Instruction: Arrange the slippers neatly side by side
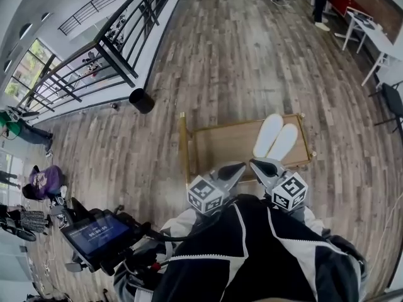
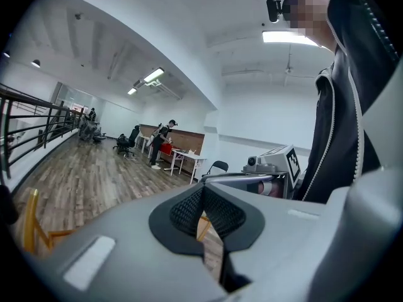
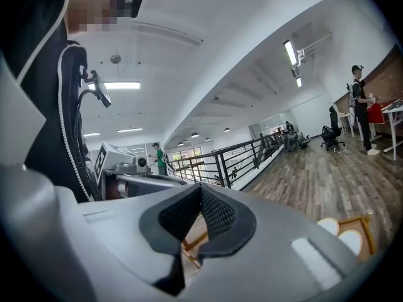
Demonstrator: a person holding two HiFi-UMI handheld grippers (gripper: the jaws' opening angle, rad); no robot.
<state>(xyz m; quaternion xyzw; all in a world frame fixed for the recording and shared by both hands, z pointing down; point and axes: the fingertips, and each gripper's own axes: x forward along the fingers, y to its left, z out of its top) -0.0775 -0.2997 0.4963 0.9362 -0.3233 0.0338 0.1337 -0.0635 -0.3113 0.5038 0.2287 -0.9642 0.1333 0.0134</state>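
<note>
Two white slippers (image 1: pixel 275 138) lie side by side, touching along their length, on the right part of a low wooden table (image 1: pixel 220 145). They point away from me, tilted slightly right. My left gripper (image 1: pixel 237 167) and right gripper (image 1: pixel 259 164) hang close together above the table's near edge, just short of the slippers' heels. Both are shut with nothing between the jaws. The left gripper view shows its closed jaws (image 2: pixel 203 209) with the other gripper beyond them. In the right gripper view, the closed jaws (image 3: pixel 200 209) fill the foreground, and the slippers (image 3: pixel 343 233) show at the lower right.
A black round bin (image 1: pixel 141 100) stands on the wood floor beyond the table's left corner. A black railing (image 1: pixel 94 55) runs along the far left. White desks (image 1: pixel 371 36), a dark chair (image 1: pixel 393 102) and a standing person (image 1: pixel 321 2) are at the far right. A tablet screen (image 1: pixel 97 234) sits at my lower left.
</note>
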